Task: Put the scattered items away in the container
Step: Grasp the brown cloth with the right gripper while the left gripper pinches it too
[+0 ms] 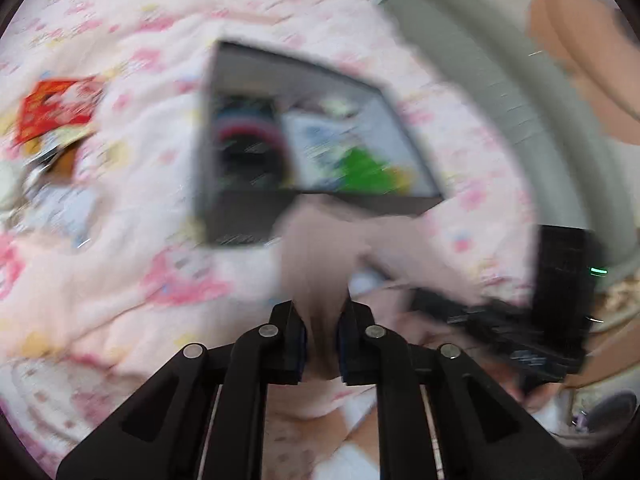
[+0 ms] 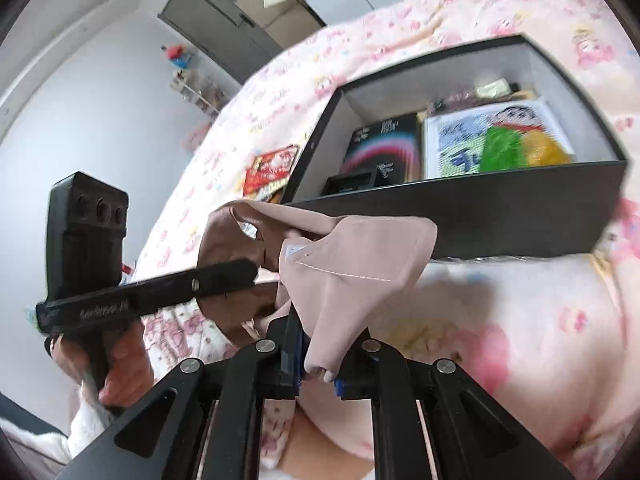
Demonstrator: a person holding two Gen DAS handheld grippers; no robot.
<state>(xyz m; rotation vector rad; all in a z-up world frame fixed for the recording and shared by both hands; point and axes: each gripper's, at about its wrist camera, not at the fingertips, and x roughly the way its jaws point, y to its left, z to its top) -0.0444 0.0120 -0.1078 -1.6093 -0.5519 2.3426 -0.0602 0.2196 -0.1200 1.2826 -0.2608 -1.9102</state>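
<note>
A dusty-pink cloth item (image 2: 360, 264) with a brown part (image 2: 224, 236) hangs just in front of the black box (image 2: 460, 216), held from both sides. My right gripper (image 2: 324, 336) is shut on its pink end. My left gripper (image 1: 322, 312) is shut on the same cloth (image 1: 316, 248); in the right wrist view it (image 2: 240, 272) reaches in from the left onto the brown part. The open box (image 1: 240, 216) holds a black carton with rainbow arcs (image 2: 384, 152) and a cartoon-printed bag (image 2: 500, 140). A red packet (image 2: 272, 168) lies on the quilt left of the box.
A pink floral quilt (image 2: 540, 320) covers the bed under everything. More small items (image 1: 52, 184) lie by the red packet (image 1: 56, 108). A person's torso (image 1: 520, 80) is at the right in the blurred left wrist view. A hand (image 2: 120, 376) grips the left tool's handle.
</note>
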